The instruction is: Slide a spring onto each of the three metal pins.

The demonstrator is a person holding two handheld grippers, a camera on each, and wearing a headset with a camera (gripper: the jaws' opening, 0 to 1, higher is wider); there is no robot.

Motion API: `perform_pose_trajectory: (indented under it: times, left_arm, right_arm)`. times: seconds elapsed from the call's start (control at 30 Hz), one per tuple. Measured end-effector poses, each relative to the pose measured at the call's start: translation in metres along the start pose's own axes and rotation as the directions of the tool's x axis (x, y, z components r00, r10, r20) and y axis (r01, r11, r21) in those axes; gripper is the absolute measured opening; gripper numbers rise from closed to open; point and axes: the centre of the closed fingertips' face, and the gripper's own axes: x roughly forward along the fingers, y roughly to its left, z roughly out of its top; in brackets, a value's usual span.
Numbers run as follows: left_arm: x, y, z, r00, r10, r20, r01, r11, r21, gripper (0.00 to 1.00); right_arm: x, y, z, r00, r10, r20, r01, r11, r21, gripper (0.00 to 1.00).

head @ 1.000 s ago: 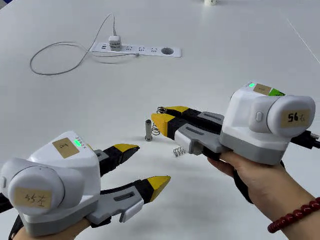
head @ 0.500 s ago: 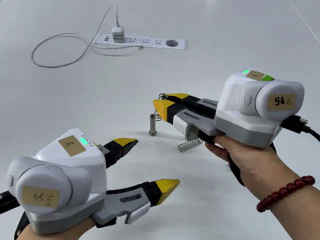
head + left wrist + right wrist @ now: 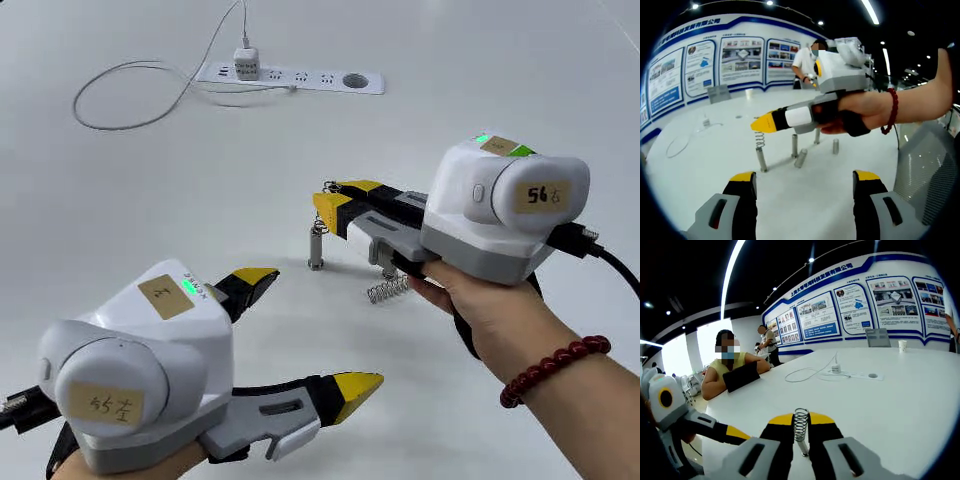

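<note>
The spring (image 3: 801, 424) hangs upright, pinched near its upper coils between the yellow tips of the right gripper (image 3: 801, 416), whose jaws are pressed in on it from both sides. Gripping it high leaves the lower coils free and round, which is what lets them pass over a pin. Directly below stands the pin (image 3: 803, 447), upright on the white table (image 3: 890, 405). In the left gripper view the bottom coil sits right at the pin's tip, but it is too small there to tell whether the coil has already caught the tip or only hovers over it.

The right gripper reaches in almost level with the table, so the spring hangs plumb and its axis lines up with the pin. The step in hand looks like the threading of this one pin, and it calls for a straight lowering, since any sideways drift would snag a coil on the pin's edge or tip the pin.

Further pins (image 3: 795, 145) stand just beyond, bare, and a loose spring (image 3: 388, 290) lies on its side on the table close under the right gripper's body, within easy reach for a later pin.

The left gripper (image 3: 315, 330) hovers well apart on the near side with its jaws spread wide and nothing between them, aimed toward the pin, probably kept ready to steady it. A power strip (image 3: 295, 76) lies far back
</note>
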Motion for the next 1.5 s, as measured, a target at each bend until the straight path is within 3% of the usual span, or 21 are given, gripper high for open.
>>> perform_pose_trajectory:
  times: [0.4, 1.03, 1.5]
  left_arm:
    - [-0.001, 0.004, -0.001, 0.9998, 0.021, 0.002, -0.020, 1.000, -0.023, 0.88]
    - [-0.007, 0.014, 0.002, 0.9976, 0.070, -0.005, -0.070, 0.997, -0.028, 0.87]
    - [-0.008, 0.014, 0.001, 0.9975, 0.069, -0.016, -0.069, 0.997, -0.022, 0.86]
  right_arm:
    - [0.007, 0.002, -0.010, 0.9997, -0.013, -0.020, 0.011, 0.998, -0.065, 0.11]
    - [0.008, 0.005, -0.026, 0.9970, -0.040, -0.065, 0.028, 0.984, -0.175, 0.11]
    - [0.012, 0.002, -0.046, 0.9907, -0.063, -0.121, 0.041, 0.983, -0.177, 0.11]
